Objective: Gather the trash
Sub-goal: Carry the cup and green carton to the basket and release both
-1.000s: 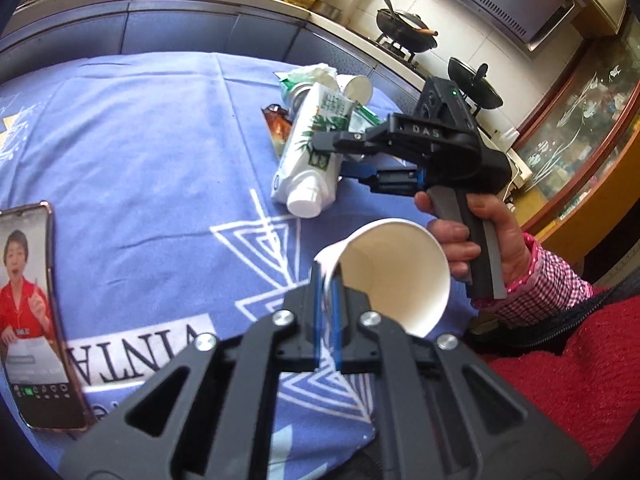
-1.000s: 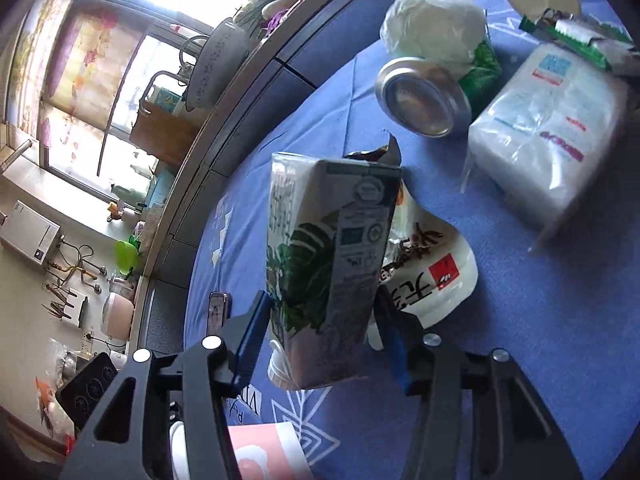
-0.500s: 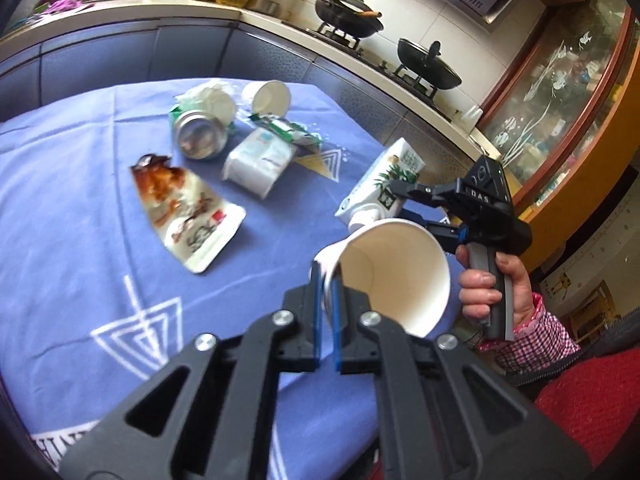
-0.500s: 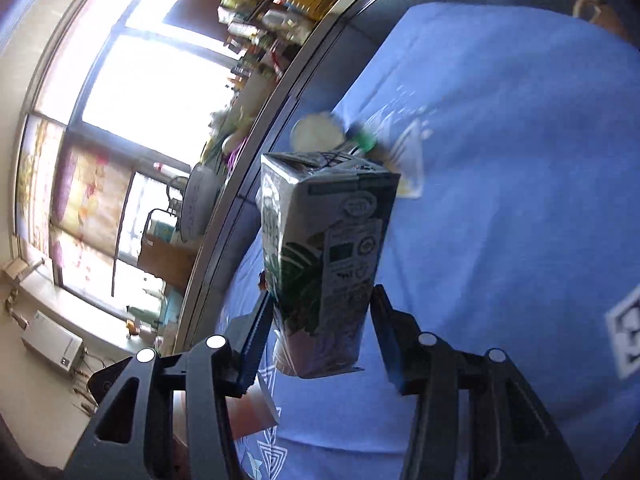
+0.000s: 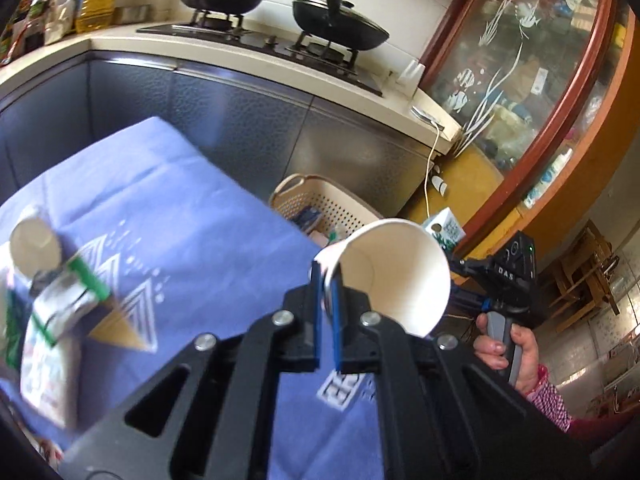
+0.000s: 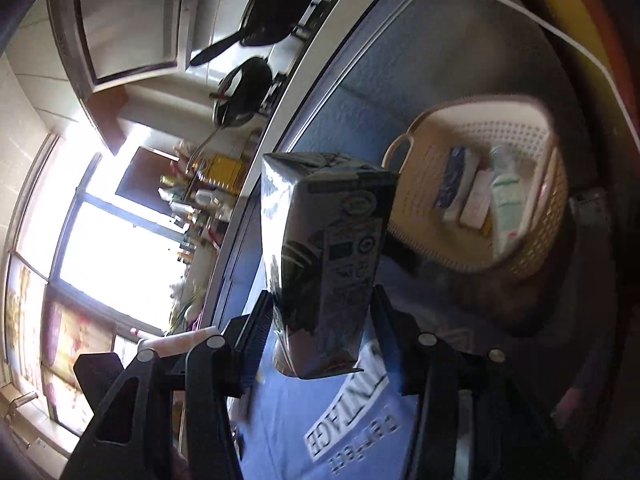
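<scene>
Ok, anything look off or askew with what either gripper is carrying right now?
Nothing looks spilled or damaged. The left gripper pinches only the rim wall of the paper cup, which lies sideways. The right gripper holds the carton firmly, by its lower part, short of the basket already holding trash.

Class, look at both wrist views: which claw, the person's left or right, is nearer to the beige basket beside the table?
Right. The right claw, holding the carton, is beside the basket past the table's edge. The left claw, pinching the paper cup, sits farther back over the tablecloth.
</scene>
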The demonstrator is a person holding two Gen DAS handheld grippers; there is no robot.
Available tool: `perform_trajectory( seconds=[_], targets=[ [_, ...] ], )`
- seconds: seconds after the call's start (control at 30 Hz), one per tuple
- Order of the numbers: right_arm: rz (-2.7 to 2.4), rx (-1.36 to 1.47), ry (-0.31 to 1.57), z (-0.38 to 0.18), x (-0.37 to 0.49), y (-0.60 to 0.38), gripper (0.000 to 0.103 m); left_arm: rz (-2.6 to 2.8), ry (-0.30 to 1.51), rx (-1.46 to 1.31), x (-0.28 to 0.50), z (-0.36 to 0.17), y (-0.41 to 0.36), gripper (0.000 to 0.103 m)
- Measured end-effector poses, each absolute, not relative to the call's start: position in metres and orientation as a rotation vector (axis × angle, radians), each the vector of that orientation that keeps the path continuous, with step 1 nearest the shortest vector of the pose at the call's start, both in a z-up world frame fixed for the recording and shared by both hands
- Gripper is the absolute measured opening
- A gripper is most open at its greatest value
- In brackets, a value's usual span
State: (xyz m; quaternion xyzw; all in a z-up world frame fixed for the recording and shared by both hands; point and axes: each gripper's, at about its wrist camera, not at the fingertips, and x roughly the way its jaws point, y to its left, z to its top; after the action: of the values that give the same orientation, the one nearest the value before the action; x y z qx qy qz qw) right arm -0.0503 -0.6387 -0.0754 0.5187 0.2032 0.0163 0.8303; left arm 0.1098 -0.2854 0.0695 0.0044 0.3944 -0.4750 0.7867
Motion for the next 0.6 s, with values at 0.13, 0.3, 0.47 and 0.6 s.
perform_trajectory(
  seconds=[0.13,0.3,0.47,0.6],
  targets=[
    [-0.117,1.006,0.414,-0.076,-0.052,-0.681,0.051,-1.049,0.874,0.04,0.141,0.064,-0.377,0.004],
    [-0.199,0.894,0.487,-0.091,-0.022,-0.699,0.051,-1.024,0.943,0.118,0.166,0.03,-0.472,0.004],
    [-0.222,0.849,0.572,-0.121,0.008,-0.704,0.051,-0.971,1.014,0.171,0.183,-0.01,-0.52,0.004],
    [-0.233,0.843,0.612,-0.138,0.027,-0.704,0.051,-0.913,1.093,0.207,0.195,-0.038,-0.537,0.007]
  ],
)
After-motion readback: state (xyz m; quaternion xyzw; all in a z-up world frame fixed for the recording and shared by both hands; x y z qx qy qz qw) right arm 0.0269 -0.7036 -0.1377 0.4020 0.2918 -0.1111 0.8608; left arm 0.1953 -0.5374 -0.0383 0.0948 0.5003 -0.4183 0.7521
